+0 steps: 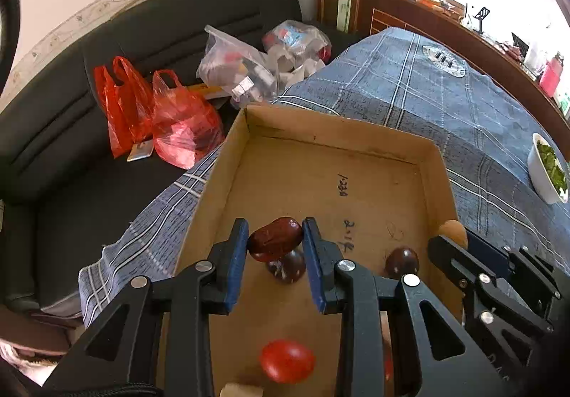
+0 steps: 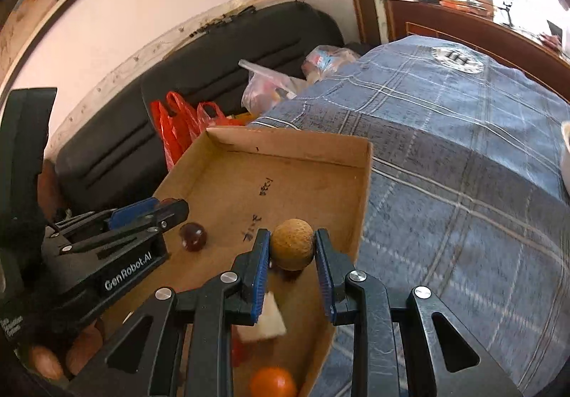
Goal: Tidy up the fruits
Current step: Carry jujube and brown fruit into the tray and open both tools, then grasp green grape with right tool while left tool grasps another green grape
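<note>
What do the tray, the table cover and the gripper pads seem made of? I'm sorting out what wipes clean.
Tray: plain brown cardboard, matte, with a raw folded edge and pen marks on its floor. Table cover: woven fabric, blue with pale check lines, creased and draped at the edge. Left gripper pads: blue, probably rubber or foam; in the right wrist view their faces look ribbed.

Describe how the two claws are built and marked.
Both the left claw and the right claw have black linkage arms with silver pivot bolts, triangular cut-outs and blue ribbed pads. The left claw's body bears white "GenRobot.AI" lettering. No cables or sleeves show.
</note>
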Motion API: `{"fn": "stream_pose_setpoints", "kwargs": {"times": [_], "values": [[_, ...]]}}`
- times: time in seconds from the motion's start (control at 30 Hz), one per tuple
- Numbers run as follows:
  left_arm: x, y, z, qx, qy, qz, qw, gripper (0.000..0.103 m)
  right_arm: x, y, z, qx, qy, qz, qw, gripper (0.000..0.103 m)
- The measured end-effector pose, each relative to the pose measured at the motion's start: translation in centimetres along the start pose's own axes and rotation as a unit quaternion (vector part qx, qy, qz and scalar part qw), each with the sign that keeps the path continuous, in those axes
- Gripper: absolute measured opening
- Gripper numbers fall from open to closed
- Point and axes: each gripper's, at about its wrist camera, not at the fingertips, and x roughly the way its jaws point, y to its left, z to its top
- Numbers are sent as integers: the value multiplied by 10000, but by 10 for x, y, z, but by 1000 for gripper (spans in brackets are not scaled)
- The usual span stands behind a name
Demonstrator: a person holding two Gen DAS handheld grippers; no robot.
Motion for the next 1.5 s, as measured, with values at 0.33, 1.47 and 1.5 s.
{"fn": "stream_pose_setpoints", "kwargs": {"times": [0.33,1.47,1.5], "values": [[36,-6,10,-9,425,126,9990,29,42,6,21,-386,440,-242,9980,25],[1,-3,-10,-201,505,53,9985,57,-24,-17,-15,27,133,179,9997,53],[-3,-6,-11,-198,481,-1,9986,57,-31,-20,-18,58,93,174,9998,53]]}}
